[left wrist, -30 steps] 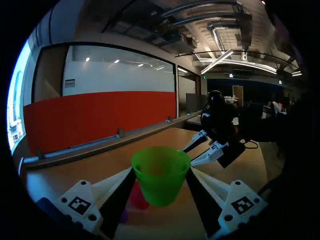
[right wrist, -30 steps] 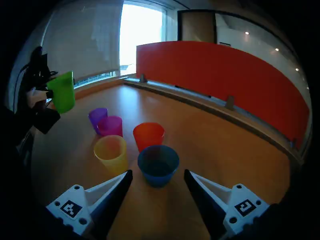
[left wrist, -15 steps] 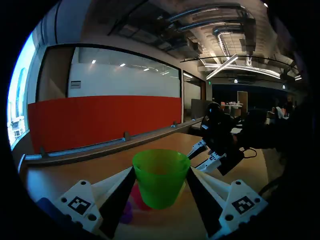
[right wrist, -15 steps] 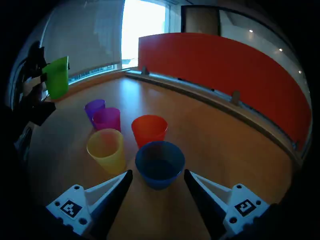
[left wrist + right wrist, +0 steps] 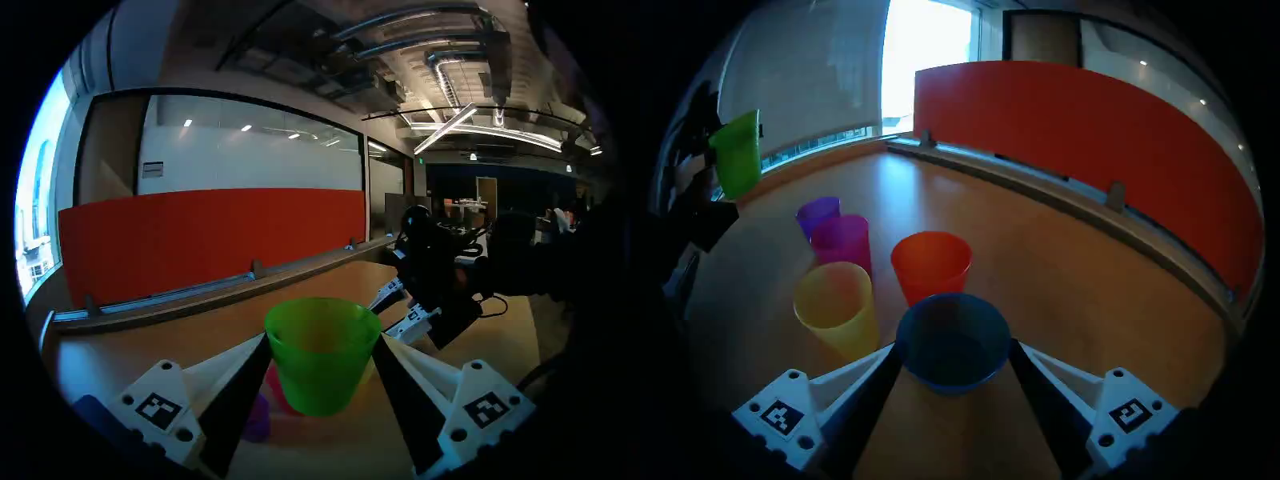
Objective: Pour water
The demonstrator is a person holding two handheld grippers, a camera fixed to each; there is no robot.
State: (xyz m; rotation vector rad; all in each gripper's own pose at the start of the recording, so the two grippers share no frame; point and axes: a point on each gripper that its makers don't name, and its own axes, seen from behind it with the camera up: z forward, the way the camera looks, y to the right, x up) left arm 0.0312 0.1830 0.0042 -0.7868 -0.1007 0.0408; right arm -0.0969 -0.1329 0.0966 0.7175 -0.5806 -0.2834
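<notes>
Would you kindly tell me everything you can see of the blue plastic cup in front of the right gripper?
The blue plastic cup is a tapered, slightly translucent tumbler, widest at its round rim, standing upright on the wooden table. Its inside looks dark; whether it holds water cannot be told. It sits between the right gripper's fingers, which flank it closely; whether they press it is unclear. A red plastic cup stands just behind it, a yellow plastic cup beside it.

This looked like an open-plan office: glass partition walls [image 5: 240, 152] with a red band [image 5: 208, 232], exposed ceiling ducts [image 5: 448, 64], strip lights [image 5: 448, 128], a long wooden worktop [image 5: 1088, 304], and, dimly, what may have been desks [image 5: 464, 210] farther back.
</notes>
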